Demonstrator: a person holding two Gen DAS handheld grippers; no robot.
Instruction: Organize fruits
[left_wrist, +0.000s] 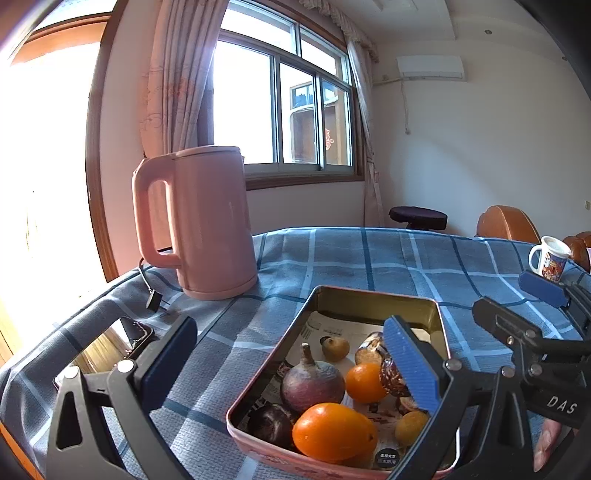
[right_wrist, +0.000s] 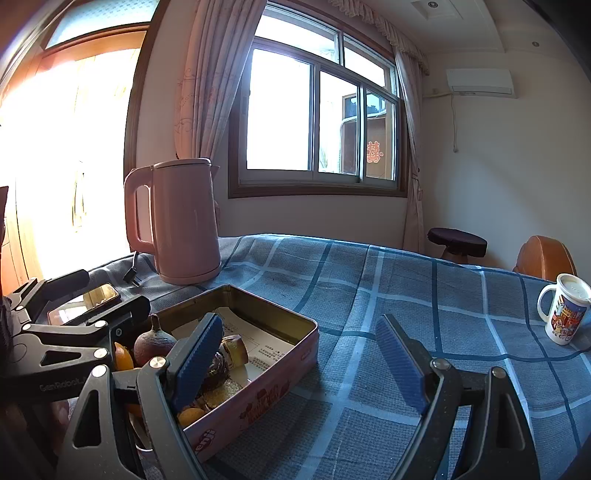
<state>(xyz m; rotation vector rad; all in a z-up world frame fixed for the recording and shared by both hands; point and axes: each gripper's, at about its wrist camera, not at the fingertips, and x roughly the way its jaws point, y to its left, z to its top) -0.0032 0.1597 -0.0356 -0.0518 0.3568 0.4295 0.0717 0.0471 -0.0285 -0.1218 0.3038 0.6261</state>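
A pink tin box (left_wrist: 369, 297) lined with paper sits on the blue checked tablecloth and holds several fruits: a large orange (left_wrist: 332, 432), a small orange (left_wrist: 364, 382), a purple round fruit with a stem (left_wrist: 312, 384), a dark purple fruit (left_wrist: 271, 424) and small yellow fruits (left_wrist: 410, 428). My left gripper (left_wrist: 291, 369) is open and empty, straddling the box's left side. The box also shows in the right wrist view (right_wrist: 258, 387). My right gripper (right_wrist: 299, 362) is open and empty over the box's right wall and the cloth beside it.
A pink electric kettle (left_wrist: 199, 221) with its cord stands behind the box at the left. A phone (left_wrist: 107, 347) lies near the table's left edge. A printed mug (right_wrist: 563, 314) stands at the right. A stool (right_wrist: 458, 240) and chairs are beyond the table.
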